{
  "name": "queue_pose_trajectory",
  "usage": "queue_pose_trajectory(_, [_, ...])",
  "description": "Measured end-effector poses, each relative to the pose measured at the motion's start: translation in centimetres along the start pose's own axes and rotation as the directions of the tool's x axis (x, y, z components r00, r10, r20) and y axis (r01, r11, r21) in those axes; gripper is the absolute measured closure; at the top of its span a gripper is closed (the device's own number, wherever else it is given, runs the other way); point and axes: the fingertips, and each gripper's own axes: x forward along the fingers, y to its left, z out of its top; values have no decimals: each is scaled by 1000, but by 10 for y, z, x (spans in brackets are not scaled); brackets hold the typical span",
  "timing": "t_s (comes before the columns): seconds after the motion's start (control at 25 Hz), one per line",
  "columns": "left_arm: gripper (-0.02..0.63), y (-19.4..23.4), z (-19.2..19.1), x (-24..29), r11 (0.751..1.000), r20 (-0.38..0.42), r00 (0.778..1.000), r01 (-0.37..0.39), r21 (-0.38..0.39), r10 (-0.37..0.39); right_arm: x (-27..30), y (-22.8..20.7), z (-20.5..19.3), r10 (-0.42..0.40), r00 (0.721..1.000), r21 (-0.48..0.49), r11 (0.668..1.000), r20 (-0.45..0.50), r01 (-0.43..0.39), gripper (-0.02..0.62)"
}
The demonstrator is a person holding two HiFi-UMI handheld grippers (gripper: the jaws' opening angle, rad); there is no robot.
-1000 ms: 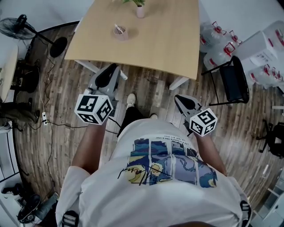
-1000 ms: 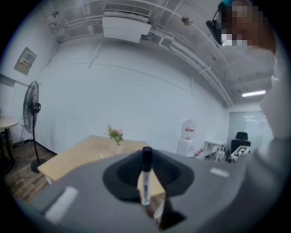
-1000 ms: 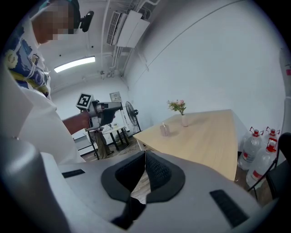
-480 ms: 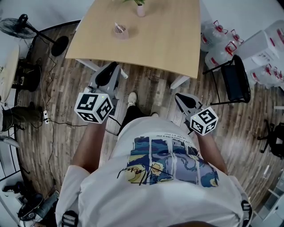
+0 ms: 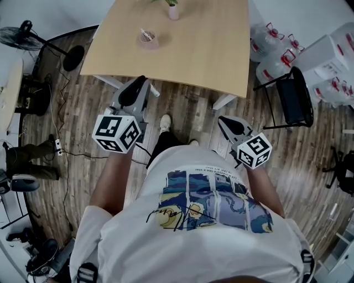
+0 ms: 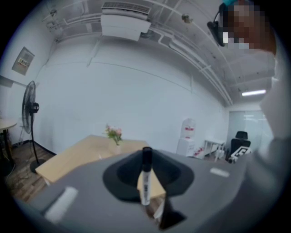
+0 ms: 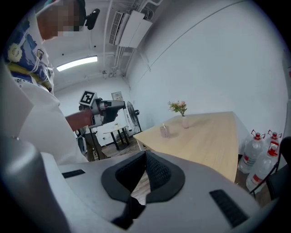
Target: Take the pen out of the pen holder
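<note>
A white marker pen (image 6: 145,179) with a black cap stands upright between the jaws of my left gripper (image 6: 146,184), which is shut on it. In the head view that gripper (image 5: 134,88) hovers over the floor just short of the table's near edge. The pinkish pen holder (image 5: 148,38) stands on the wooden table (image 5: 210,50), well apart from both grippers; it also shows in the right gripper view as the pen holder (image 7: 164,131). My right gripper (image 7: 145,155) is shut with nothing in it, and its tips (image 5: 225,122) point at the table.
A small vase of flowers (image 5: 173,11) stands at the table's far edge. A black chair (image 5: 292,99), water bottles (image 5: 271,50) and boxes sit to the right. A standing fan (image 5: 22,33) and floor cables lie to the left, near another person's legs (image 5: 27,157).
Both grippers stay where they were, the pen still in the left one. The other person's legs at the left edge have shifted down the picture.
</note>
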Motion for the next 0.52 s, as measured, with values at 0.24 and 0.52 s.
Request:
queue_pose_trajectory(0.24, [534,12,4,12,1000,8,1000,11,-8,-11,10,-6,2,-14,1000,7,1000,-4,14,588])
queue_pose_trajectory(0.52, [534,39,10,25,1000,23,1000,4,-12,-3,28,-16,13,-32,999,-2,999,8,32,588])
